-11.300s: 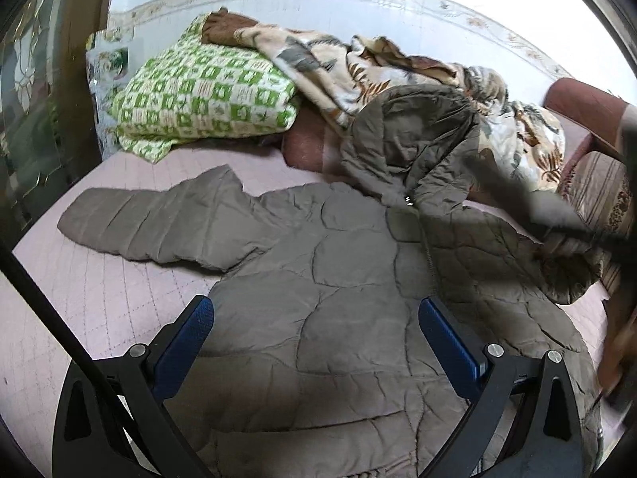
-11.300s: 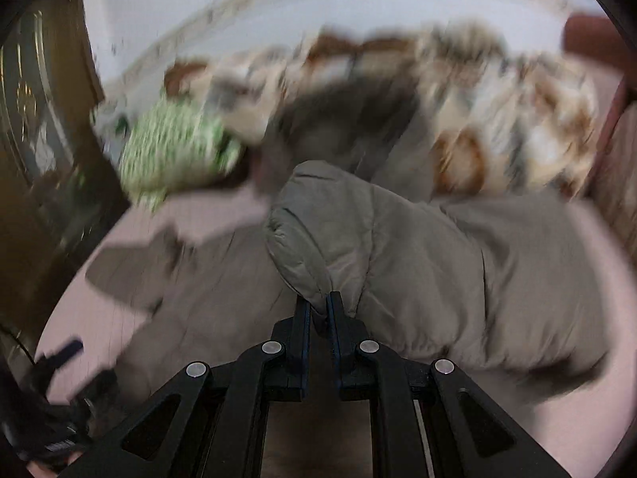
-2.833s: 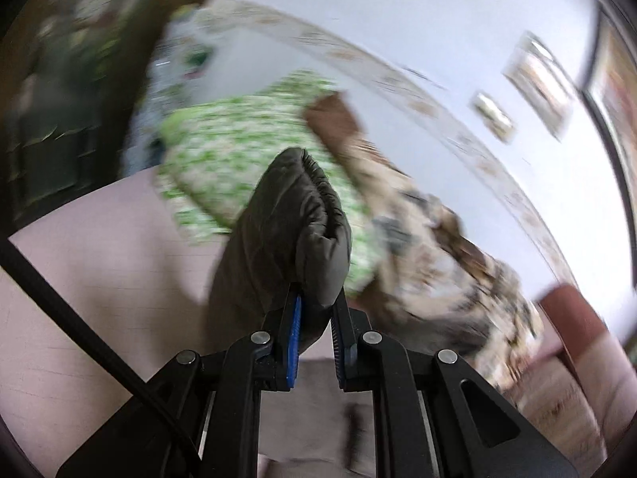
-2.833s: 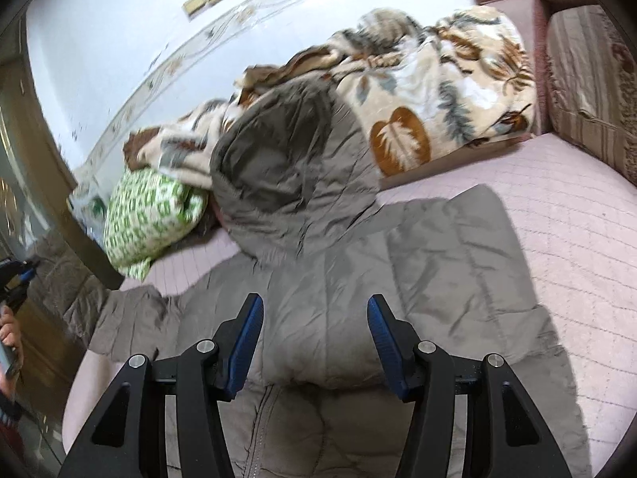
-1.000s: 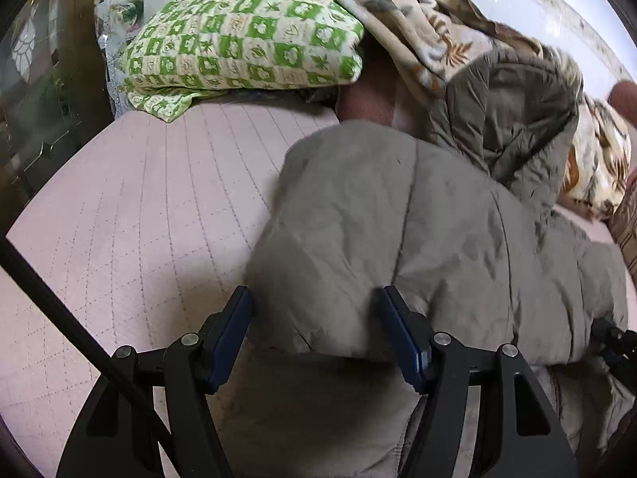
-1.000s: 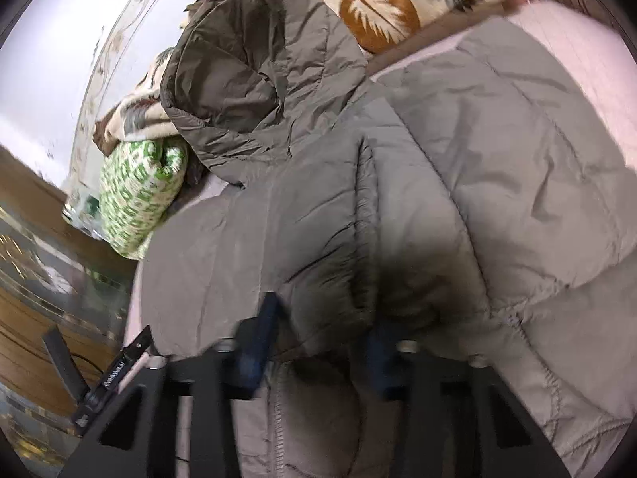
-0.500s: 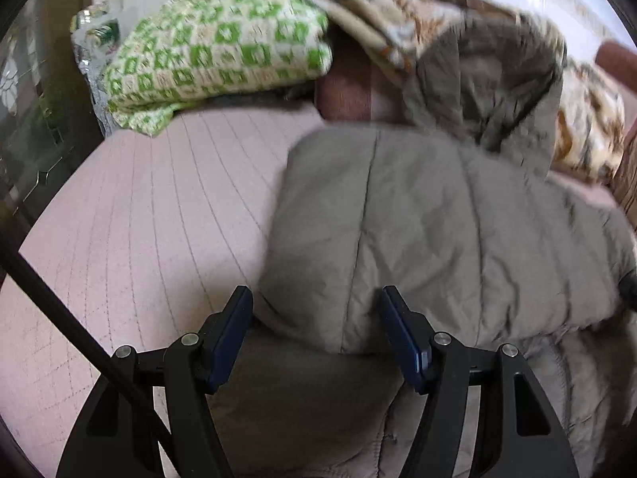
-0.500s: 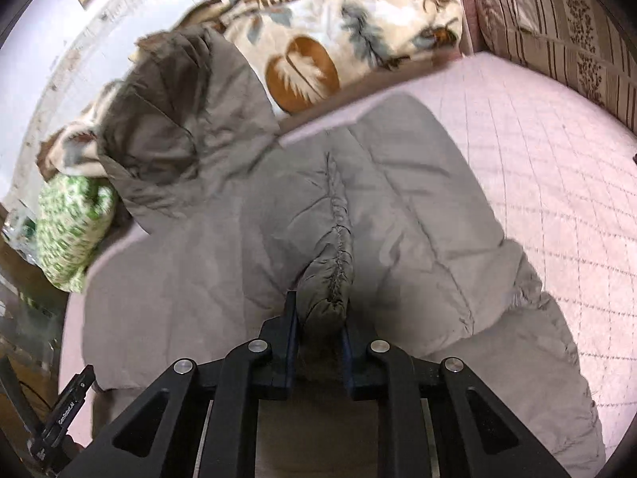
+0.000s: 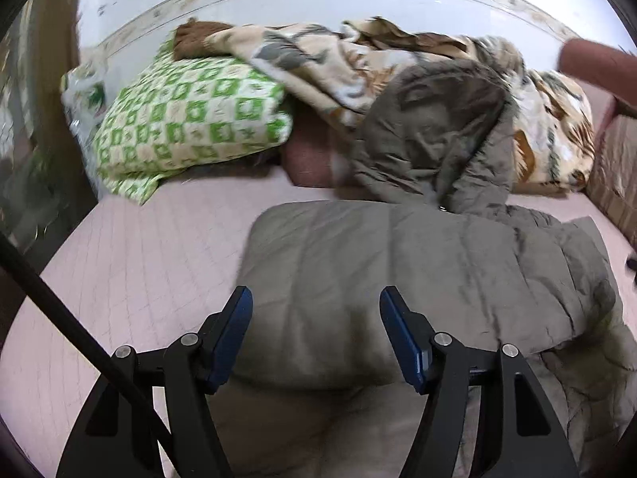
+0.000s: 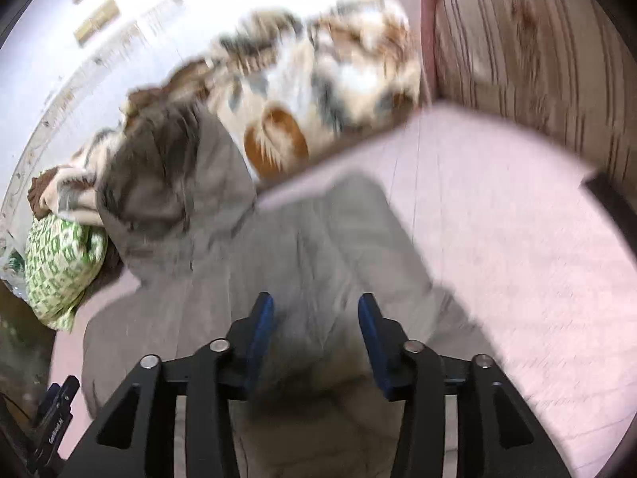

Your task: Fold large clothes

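Note:
A grey-brown padded jacket (image 9: 398, 263) lies on the pink quilted bed (image 9: 139, 259), both sleeves folded across its body and its hood (image 9: 438, 131) resting against the bedding behind. My left gripper (image 9: 314, 294) hovers over the folded left side, jaws wide and still opening, pads clear of the cloth. In the blurred right wrist view the jacket (image 10: 310, 247) lies below my right gripper (image 10: 315, 300), whose jaws are opening. Fabric shows between them but is not pinched.
A green checked pillow (image 9: 187, 119) and a leaf-print blanket (image 9: 326, 59) are heaped along the wall. A striped cushion (image 10: 517, 59) bounds the bed on the right. A dark cable (image 9: 79, 330) crosses the left view. The left gripper's tip (image 10: 55, 410) shows at bottom left.
My right gripper has let go of the pinched sleeve fold and lifted back from it. My left gripper has drawn back from the jacket's folded edge.

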`<state>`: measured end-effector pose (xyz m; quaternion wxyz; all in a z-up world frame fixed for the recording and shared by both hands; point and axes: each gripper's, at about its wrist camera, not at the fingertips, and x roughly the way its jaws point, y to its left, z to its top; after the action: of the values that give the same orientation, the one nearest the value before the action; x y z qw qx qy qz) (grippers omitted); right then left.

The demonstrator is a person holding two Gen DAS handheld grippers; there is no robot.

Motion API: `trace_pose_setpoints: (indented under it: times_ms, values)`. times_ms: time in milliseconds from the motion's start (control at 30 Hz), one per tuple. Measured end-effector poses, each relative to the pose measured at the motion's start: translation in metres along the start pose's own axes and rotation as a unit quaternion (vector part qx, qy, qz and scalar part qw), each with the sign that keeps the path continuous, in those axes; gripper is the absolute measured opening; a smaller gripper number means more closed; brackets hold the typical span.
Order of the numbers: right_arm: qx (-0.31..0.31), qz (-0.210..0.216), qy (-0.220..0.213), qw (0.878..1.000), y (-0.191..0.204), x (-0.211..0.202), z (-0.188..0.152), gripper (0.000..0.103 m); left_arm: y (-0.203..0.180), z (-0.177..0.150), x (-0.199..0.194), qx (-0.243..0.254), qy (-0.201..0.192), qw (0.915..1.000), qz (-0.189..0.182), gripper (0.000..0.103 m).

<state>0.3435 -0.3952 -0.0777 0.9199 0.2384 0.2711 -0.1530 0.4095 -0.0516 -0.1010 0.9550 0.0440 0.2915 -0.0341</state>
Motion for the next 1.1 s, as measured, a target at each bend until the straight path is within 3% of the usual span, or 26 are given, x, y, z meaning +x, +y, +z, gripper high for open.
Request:
trace_pose_setpoints:
  times_ms: [133, 200, 300, 367, 500, 767, 867, 967, 1100]
  values:
    - [-0.086, 0.042, 0.009, 0.995, 0.037, 0.009, -0.012, 0.049, -0.021, -0.003, 0.02, 0.022, 0.023, 0.9995, 0.004, 0.068]
    - [-0.128, 0.036, 0.027, 0.991, 0.052, 0.025, -0.02, 0.049, -0.025, -0.004, 0.028, 0.027, 0.034, 0.999, 0.008, 0.068]
    - [-0.131, 0.024, 0.072, 0.988, 0.049, 0.055, -0.028, 0.049, -0.026, -0.007, 0.04, 0.027, 0.052, 0.9983, 0.002, 0.071]
    - [-0.128, 0.02, 0.103, 0.986, 0.044, 0.07, -0.03, 0.049, -0.024, -0.01, 0.051, 0.022, 0.072, 0.9971, 0.003, 0.079]
    - [-0.145, 0.008, 0.104, 0.984, 0.048, 0.074, -0.034, 0.051, -0.018, -0.013, 0.059, 0.001, 0.089, 0.996, -0.012, 0.081]
    - [-0.138, 0.02, 0.103, 0.985, 0.048, 0.066, -0.031, 0.052, -0.019, -0.009, 0.04, -0.001, 0.057, 0.9982, -0.018, 0.081]
    - [-0.13, 0.041, 0.084, 0.987, 0.048, 0.048, -0.026, 0.052, -0.022, -0.003, 0.023, -0.001, 0.028, 0.9993, -0.024, 0.081]
    - [-0.14, 0.036, 0.053, 0.988, 0.049, 0.035, -0.023, 0.055, -0.027, 0.001, 0.009, 0.008, -0.002, 0.9997, -0.025, 0.081]
    - [-0.138, 0.034, 0.054, 0.988, 0.046, 0.036, -0.022, 0.055, -0.032, -0.003, 0.015, 0.026, 0.004, 0.9996, -0.012, 0.081]
